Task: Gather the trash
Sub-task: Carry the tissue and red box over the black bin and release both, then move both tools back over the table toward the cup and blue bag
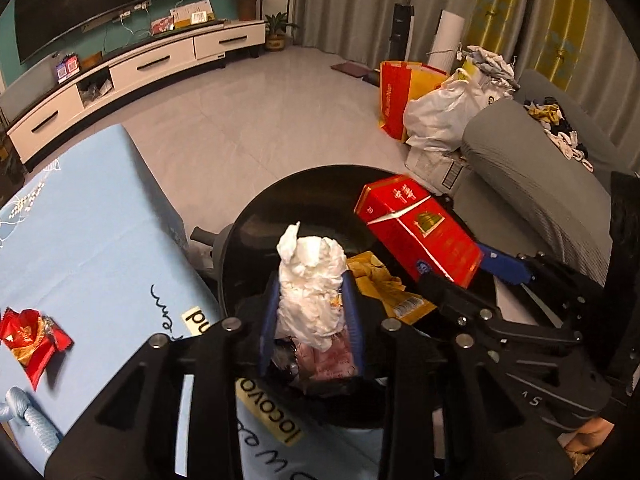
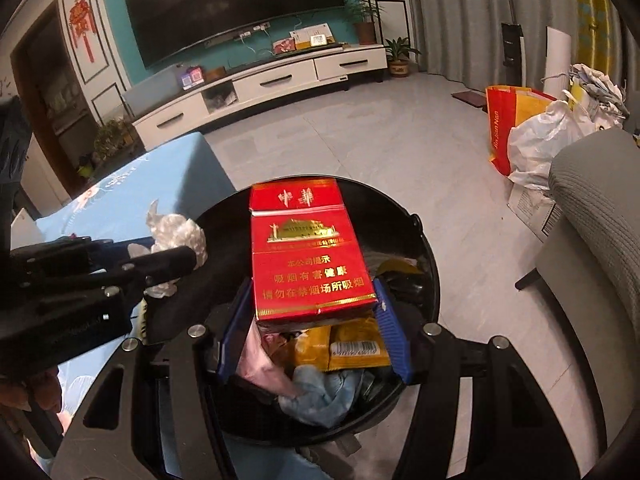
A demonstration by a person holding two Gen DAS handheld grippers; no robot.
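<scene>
My left gripper (image 1: 310, 300) hovers over the black trash bin (image 1: 248, 216) with a crumpled white tissue (image 1: 310, 272) upright between its blue fingers, touching both pads. The right wrist view shows the same tissue (image 2: 176, 236) at that gripper's tip. My right gripper (image 2: 312, 312) is shut on a red cigarette pack (image 2: 308, 256), also above the bin (image 2: 424, 240); the left wrist view has this pack (image 1: 420, 228) at the right of the bin. Inside lie a yellow packet (image 2: 348, 344) and other scraps.
A red wrapper (image 1: 32, 340) lies on the light blue tablecloth (image 1: 80, 220) left of the bin. A grey sofa (image 1: 540, 168) stands to the right, with white and red bags (image 1: 432, 112) on the floor behind it. A TV cabinet (image 2: 260, 84) lines the far wall.
</scene>
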